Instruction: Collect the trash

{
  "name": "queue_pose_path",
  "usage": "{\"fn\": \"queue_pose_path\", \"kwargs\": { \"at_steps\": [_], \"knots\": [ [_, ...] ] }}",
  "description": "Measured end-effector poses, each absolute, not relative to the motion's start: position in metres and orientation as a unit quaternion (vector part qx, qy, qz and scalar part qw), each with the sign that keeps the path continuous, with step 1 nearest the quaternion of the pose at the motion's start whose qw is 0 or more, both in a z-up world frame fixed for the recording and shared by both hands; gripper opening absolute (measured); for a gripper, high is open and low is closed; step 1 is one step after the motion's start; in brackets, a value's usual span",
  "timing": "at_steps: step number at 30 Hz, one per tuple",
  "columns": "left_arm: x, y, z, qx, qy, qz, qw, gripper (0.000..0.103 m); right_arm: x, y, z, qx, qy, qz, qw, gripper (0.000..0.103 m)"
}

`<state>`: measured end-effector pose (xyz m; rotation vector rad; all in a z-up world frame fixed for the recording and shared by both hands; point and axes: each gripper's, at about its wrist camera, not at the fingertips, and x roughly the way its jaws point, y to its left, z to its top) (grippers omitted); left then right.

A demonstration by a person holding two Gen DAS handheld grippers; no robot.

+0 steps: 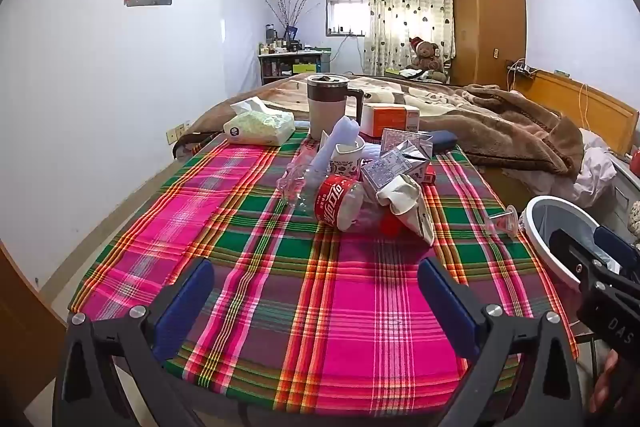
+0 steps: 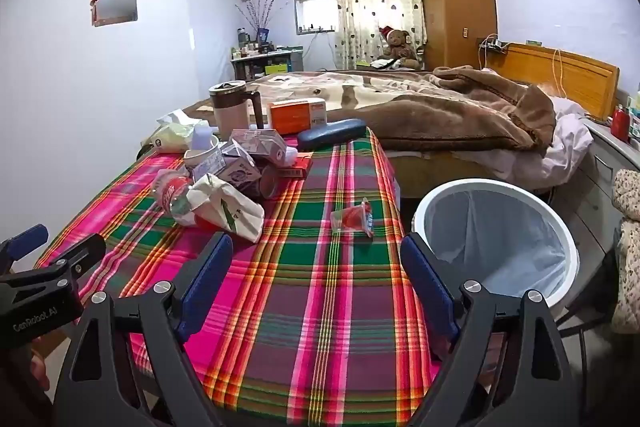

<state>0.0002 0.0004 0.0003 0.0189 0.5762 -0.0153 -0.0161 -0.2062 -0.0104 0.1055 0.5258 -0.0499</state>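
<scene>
Left claw [image 1: 316, 291] and right claw [image 2: 316, 267], both spread wide and empty, above the plaid desk [image 1: 360, 307]. Trash pile [image 1: 360, 187] mid-desk; a small plastic cup [image 2: 352, 219] lies apart, near the white bin [image 2: 496, 243] beside the desk.

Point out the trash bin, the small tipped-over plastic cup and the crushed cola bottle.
trash bin [image 2: 558, 227], right wrist view, white rim.
plastic cup [image 2: 352, 218], right wrist view, red middle.
cola bottle [image 1: 334, 201], left wrist view, red label.
</scene>
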Motion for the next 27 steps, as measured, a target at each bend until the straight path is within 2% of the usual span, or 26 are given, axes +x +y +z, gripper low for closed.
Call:
{"fn": "queue_pose_path", "kwargs": {
  "at_steps": [27],
  "knots": [
    [0.008,-0.005,-0.004,0.011,0.284,-0.006,0.959,0.103,-0.016,-0.208,-0.009,0.037,0.261,-0.044,0.964,0.087]
  ]
}}
